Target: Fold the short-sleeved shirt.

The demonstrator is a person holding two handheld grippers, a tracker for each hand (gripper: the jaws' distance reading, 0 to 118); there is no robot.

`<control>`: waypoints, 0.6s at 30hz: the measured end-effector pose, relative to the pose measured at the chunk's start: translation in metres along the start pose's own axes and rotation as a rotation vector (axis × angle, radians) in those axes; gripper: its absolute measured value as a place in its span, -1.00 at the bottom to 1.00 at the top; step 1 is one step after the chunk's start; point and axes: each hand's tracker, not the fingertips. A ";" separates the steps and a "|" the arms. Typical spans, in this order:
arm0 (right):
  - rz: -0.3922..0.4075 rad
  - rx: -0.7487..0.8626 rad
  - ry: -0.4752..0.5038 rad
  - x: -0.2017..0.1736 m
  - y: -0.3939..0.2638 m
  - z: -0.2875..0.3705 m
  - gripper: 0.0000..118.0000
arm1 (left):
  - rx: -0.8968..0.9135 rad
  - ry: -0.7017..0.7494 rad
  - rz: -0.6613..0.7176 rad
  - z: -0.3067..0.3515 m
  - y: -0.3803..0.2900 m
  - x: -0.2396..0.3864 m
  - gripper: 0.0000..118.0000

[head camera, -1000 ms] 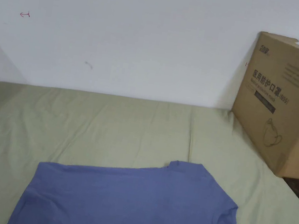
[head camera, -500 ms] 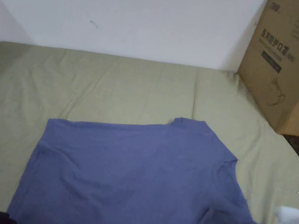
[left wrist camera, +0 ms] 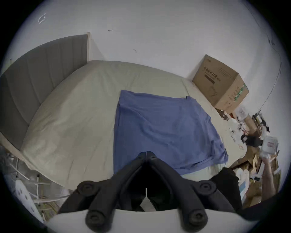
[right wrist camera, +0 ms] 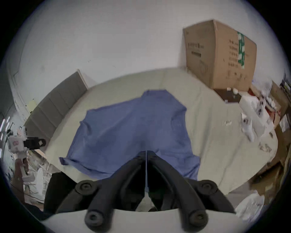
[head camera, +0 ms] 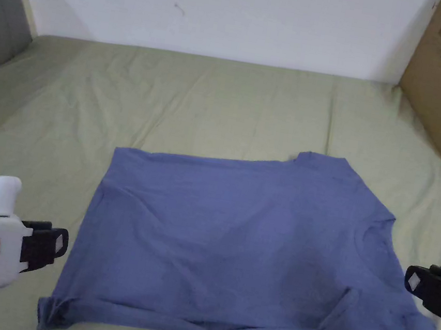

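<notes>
Your blue cotton short-sleeved shirt lies flat on the green bedsheet. Your left gripper and right gripper are both clenched, grasping nothing, each beside the shirt.

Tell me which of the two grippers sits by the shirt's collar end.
The right gripper, at the picture's right edge in the head view, beside the blue shirt's neckline. The left gripper sits off the opposite, hem end. Both have their jaws closed, empty.
</notes>
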 end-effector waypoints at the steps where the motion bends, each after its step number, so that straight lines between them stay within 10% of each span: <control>1: -0.012 -0.001 0.037 -0.005 0.006 0.005 -1.00 | -0.019 0.025 -0.027 -0.001 0.003 -0.001 -1.00; 6: -0.054 -0.026 0.058 0.002 0.002 -0.002 -1.00 | -0.172 0.060 0.051 -0.033 -0.001 -0.022 -0.95; 9: -0.083 -0.078 0.021 0.005 -0.008 -0.008 -1.00 | -0.217 0.052 0.103 -0.061 -0.024 -0.037 0.64; 10: -0.098 -0.090 0.025 0.006 -0.013 -0.009 -1.00 | -0.253 0.059 0.115 -0.070 -0.030 -0.043 0.70; 15: -0.161 -0.147 0.018 0.013 -0.030 -0.012 -1.00 | -0.327 0.112 0.082 -0.109 -0.052 -0.059 0.62; 17: -0.166 -0.167 0.002 0.016 -0.034 -0.015 -1.00 | -0.326 0.122 0.039 -0.121 -0.058 -0.058 -0.38; 18: -0.164 -0.179 -0.009 0.017 -0.036 -0.015 -1.00 | -0.328 0.117 0.024 -0.121 -0.058 -0.057 -0.38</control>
